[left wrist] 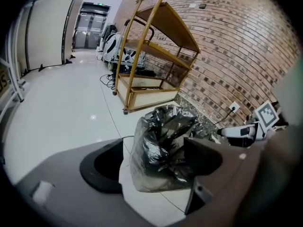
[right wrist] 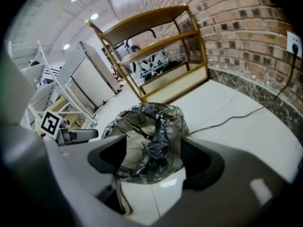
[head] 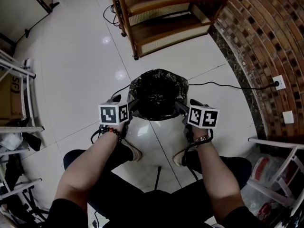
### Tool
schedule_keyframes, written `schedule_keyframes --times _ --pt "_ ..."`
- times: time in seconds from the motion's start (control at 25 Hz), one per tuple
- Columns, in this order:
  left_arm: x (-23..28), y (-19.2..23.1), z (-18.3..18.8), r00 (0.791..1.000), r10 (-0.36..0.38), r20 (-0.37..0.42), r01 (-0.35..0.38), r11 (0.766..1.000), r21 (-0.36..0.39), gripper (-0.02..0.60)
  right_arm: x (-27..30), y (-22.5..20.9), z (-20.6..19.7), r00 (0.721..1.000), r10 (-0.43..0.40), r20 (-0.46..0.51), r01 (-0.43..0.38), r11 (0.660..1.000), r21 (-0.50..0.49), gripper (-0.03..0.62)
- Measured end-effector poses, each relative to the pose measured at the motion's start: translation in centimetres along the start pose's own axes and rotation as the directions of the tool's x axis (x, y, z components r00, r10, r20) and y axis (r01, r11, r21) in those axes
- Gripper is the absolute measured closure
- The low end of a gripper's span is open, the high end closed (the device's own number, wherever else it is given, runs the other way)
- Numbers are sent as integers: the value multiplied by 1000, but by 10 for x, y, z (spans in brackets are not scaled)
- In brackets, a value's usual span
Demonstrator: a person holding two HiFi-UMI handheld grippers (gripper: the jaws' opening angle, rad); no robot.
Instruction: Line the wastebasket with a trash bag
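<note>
**A:** Standing a few steps off, so here's my read, going left to right. The left claw (left wrist: 152, 161) is spread wide and isn't gripping anything. It hangs just beside the left side of the rim, and the bin only shows through the gap between its jaws. In the middle, the black trash bag (head: 159, 91) sits in the white wastebasket (right wrist: 154, 192), which is on the floor (head: 80, 65) right in front of the person's feet. The bag's mouth is turned out and down over the rim all the way round, as far as I can see. The right claw (right wrist: 156, 160) mirrors the left: jaws fully apart, nothing pinched, just beside the right side of the rim.

**B:** So is it basically done?

**A:** I'd say the lining itself is there. The bag is inside, the collar is folded over, and both claws are empty. What I can't judge is how well the bottom is pushed down, because the inside is just black crinkle from up here. The overhang also looks bunchy and uneven, deeper on some sides than others.

**B:** Anything left, then?

**A:** At most a tidy-up: smooth the collar and maybe press the bag in. Nothing else nearby matters here. The wooden shelf (head: 166, 18) stands well behind the bin, and the brick wall (head: 266, 42) is off to the right.
</note>
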State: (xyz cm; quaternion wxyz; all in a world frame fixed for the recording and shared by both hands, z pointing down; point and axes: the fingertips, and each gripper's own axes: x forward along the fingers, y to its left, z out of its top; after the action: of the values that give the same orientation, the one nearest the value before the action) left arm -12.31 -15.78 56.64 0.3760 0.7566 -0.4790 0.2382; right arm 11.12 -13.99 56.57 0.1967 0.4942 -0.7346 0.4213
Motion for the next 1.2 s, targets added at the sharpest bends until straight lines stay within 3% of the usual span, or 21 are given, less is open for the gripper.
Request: schedule_keyframes --times 0.12,0.32,0.4,0.48,0.64,0.72,0.84,0.92,1.08,1.2 --pt "-15 -5 9 999 18 31 -19 998 54 189 -6 5 1 1000 -29 8 29 1000 -10 256" --pt "-48 -26 42 992 -11 127 -16 977 213 239 -42 27 31 991 -49 124 66 989 -135 406" --pt "-62 -43 53 987 -43 158 -5 957 290 279 -55 42 42 985 -39 169 70 981 -184 500" --pt "-75 -59 60 981 -69 179 1 934 356 310 -62 58 46 983 -22 181 65 971 -231 548" --pt "-88 -85 47 984 -99 146 23 893 450 363 -65 73 34 989 -2 148 42 963 -267 551" --pt "-86 -92 31 989 -104 109 35 861 508 368 -65 74 22 993 3 119 32 955 -294 551" --pt "-75 -100 -2 994 -107 17 71 767 638 373 -60 78 -2 999 1 54 23 899 -437 504" --pt "-62 -103 -27 993 -99 -63 113 681 723 373 -54 85 -19 1000 -6 -2 4 817 -576 449" --pt "-37 -107 -65 980 -39 -197 193 459 867 370 -38 96 -47 994 -53 -97 -52 556 -830 401" --pt "-15 -105 -86 968 22 -248 232 287 929 365 -19 98 -67 985 -89 -148 -106 369 -923 401"
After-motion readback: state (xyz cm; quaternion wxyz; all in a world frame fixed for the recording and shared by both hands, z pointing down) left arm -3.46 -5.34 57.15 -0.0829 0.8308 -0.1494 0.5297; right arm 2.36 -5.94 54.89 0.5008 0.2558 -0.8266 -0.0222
